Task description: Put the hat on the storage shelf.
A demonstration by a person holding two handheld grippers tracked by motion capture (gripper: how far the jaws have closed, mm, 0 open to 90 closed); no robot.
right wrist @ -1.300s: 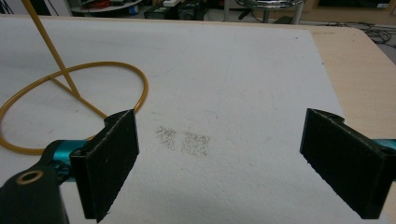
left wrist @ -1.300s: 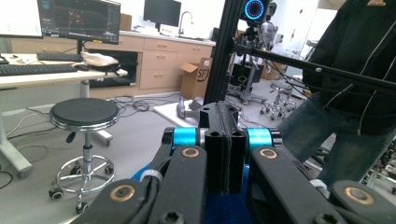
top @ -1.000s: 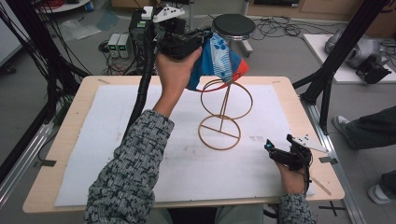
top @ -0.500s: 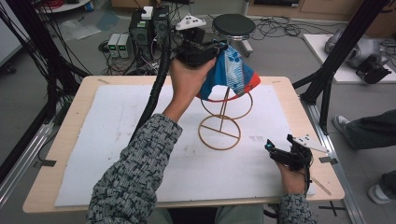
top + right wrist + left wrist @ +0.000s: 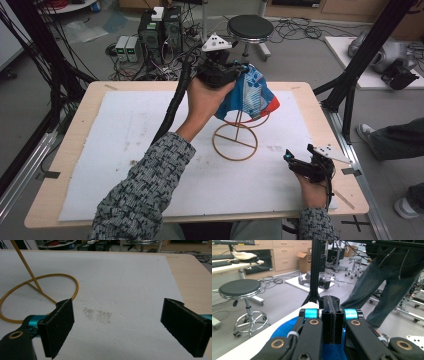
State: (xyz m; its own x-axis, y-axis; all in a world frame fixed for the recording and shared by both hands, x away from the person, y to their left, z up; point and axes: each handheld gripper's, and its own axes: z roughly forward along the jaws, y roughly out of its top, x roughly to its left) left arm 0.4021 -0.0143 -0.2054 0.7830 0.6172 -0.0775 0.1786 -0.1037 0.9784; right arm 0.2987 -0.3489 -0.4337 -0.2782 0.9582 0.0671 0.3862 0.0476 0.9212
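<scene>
A blue, white and red cloth [image 5: 252, 95] hangs from my left gripper [image 5: 239, 67], which is shut on its upper edge above the back of the table. The cloth drapes over the top ring of a gold wire stand [image 5: 235, 142] standing on the white mat. In the left gripper view the two pads [image 5: 332, 300] are pressed together, with blue cloth [image 5: 284, 328] below them. My right gripper [image 5: 290, 160] rests near the table's front right corner, open, with nothing between its pads [image 5: 117, 320]. The stand's base ring [image 5: 72, 283] lies to its left.
A white mat [image 5: 125, 130] covers most of the wooden table [image 5: 65, 150]. Behind the table are a round stool [image 5: 250, 27], electronics boxes [image 5: 160, 27] and cables. A black frame leg [image 5: 370, 50] rises at the right. A person in jeans [image 5: 387, 285] stands beyond the table.
My left hand has carried the cloth to the right and down, so the cloth now covers the stand's top ring. The right gripper has stayed where it was.
</scene>
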